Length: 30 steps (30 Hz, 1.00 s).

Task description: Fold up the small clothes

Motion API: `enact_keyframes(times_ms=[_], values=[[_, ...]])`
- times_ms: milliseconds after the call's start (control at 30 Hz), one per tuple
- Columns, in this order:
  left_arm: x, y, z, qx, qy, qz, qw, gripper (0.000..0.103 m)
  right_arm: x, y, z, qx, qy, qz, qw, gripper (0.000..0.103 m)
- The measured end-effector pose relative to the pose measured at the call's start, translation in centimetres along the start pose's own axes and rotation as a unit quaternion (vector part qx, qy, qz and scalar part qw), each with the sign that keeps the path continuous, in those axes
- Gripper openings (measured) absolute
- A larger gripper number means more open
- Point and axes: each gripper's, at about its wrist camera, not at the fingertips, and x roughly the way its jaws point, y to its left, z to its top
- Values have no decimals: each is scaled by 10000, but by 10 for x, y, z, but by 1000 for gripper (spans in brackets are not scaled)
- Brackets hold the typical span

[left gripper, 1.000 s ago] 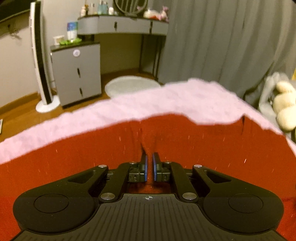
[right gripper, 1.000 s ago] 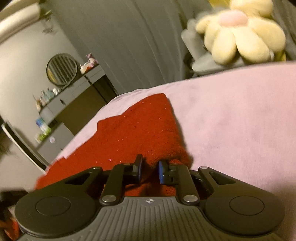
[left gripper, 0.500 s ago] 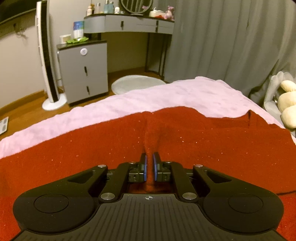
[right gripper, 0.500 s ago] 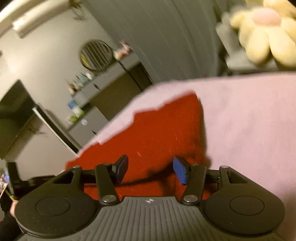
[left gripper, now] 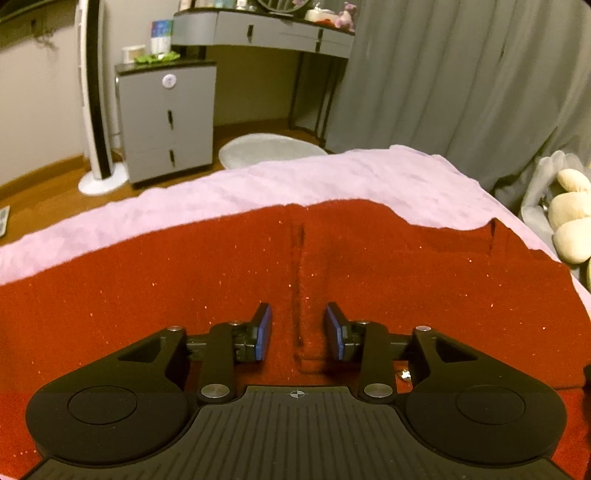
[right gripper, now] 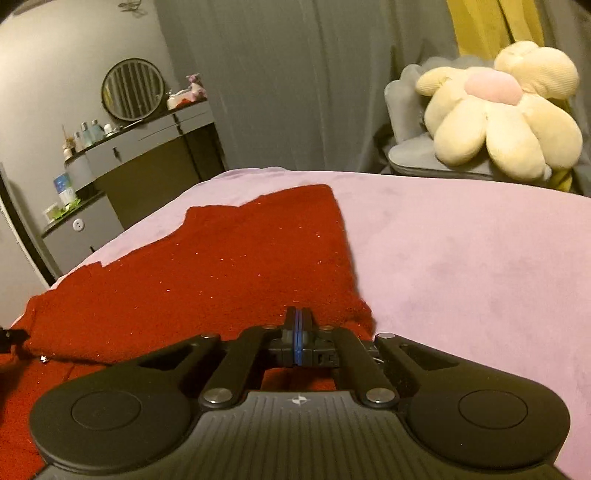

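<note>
A red knitted garment (left gripper: 388, 280) lies spread flat on a pink bed cover (left gripper: 295, 184). My left gripper (left gripper: 298, 325) is open just above it, its blue pads either side of a raised crease in the cloth. In the right wrist view the same red garment (right gripper: 221, 266) lies on the pink cover (right gripper: 461, 266), with its right edge near the middle of the view. My right gripper (right gripper: 298, 317) is shut low over the garment's near right edge; I cannot tell if cloth is pinched between its pads.
A grey drawer cabinet (left gripper: 166, 122), a white tower fan (left gripper: 92, 110) and a dressing table (left gripper: 266, 29) stand past the bed's far edge. Grey curtains (right gripper: 295, 74) hang behind. A flower-shaped plush cushion (right gripper: 498, 110) sits on a grey chair at the right.
My left gripper has opened and let go of the pinched ridge of red cloth, which now lies flat. My right gripper opened half a second ago and has shut again at the garment's edge.
</note>
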Motion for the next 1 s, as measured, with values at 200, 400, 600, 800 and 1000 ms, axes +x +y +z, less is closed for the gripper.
enact_keyframes(times_ms=[200,400,600,800,1000], values=[[4,-6,-2,151,170,198,9995,46,4,19,-4,-603,-12,-315,9977,0],[-7,5,-4,-163,243,199,9994,96,-2,2,-4,-157,-117,36,9998,2],[-69,58,-37,-1149,-26,-271,9930,98,-21,6,-8,206,-5,281,9994,34],[-128,145,-88,-2079,14,257,9778,99,-40,26,-16,-37,146,427,9990,38],[-166,248,-135,-4105,-653,285,9091,92,-62,46,-23,-42,201,709,9973,40]])
